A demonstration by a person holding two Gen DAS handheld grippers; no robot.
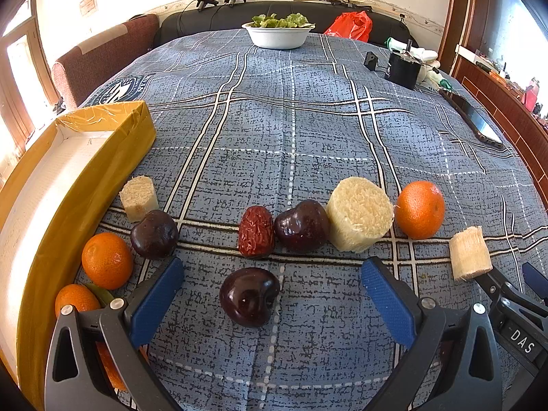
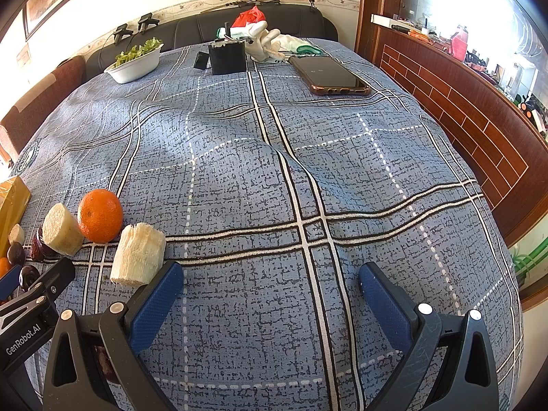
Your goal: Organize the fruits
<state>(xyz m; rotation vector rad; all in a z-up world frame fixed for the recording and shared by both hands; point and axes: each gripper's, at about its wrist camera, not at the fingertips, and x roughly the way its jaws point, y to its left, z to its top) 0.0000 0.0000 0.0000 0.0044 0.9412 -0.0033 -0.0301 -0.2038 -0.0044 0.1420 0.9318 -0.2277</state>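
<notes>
I hold my left gripper (image 1: 272,286) wide open, low over the blue checked cloth on the table (image 1: 308,137). A shiny dark red cherry (image 1: 249,296) lies right between its blue fingers (image 1: 156,299), so I think this is the fruit to grab first. My right gripper (image 2: 270,294) is open too, with only cloth between its fingers. A pale cut sugarcane piece (image 2: 138,258) stands just beside its left finger.

The long yellow cardboard box (image 1: 113,157) sits along the left edge of the table. The part I can see holds nothing. I guess it waits there for the fruit, since round orange tangerines (image 1: 107,260) lie just beside it. The white bowl (image 1: 277,36) at the far edge holds green leaves.
</notes>
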